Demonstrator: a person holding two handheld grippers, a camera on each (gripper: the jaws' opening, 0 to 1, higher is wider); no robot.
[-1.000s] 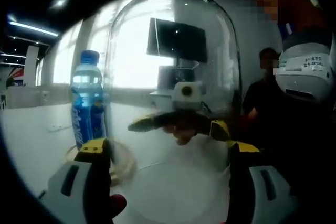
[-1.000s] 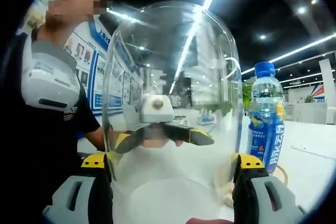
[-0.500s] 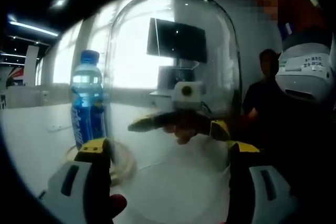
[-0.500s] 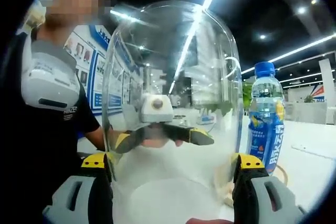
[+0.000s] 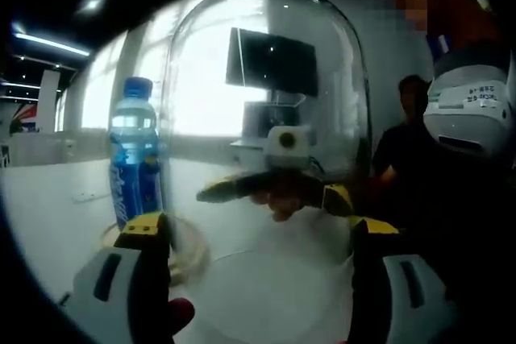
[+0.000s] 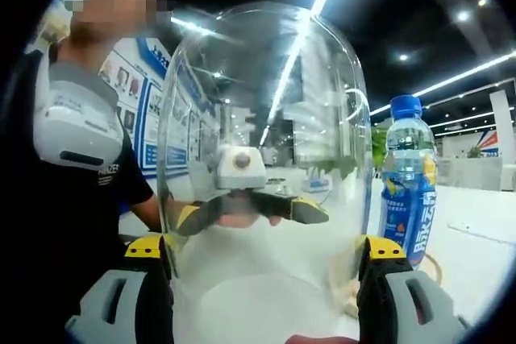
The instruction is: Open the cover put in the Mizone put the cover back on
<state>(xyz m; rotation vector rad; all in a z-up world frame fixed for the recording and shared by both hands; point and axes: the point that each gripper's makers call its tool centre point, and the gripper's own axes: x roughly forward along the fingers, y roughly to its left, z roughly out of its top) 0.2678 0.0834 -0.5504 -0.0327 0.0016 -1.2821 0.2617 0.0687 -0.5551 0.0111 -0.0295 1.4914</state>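
Clearly transparent dome cover (image 5: 266, 118), blue-capped Mizone bottle (image 5: 134, 151) beside

My left gripper (image 5: 254, 235) and right gripper (image 6: 266, 251) each have their jaw bases cut off by the bottom edge. The cover (image 5: 266, 118) loses its lower rim there too, so I cannot tell whether it touches the table (image 5: 48, 207). The bottle (image 6: 409, 187) has a label too small to read, and its foot (behind my right jaw) is hidden.
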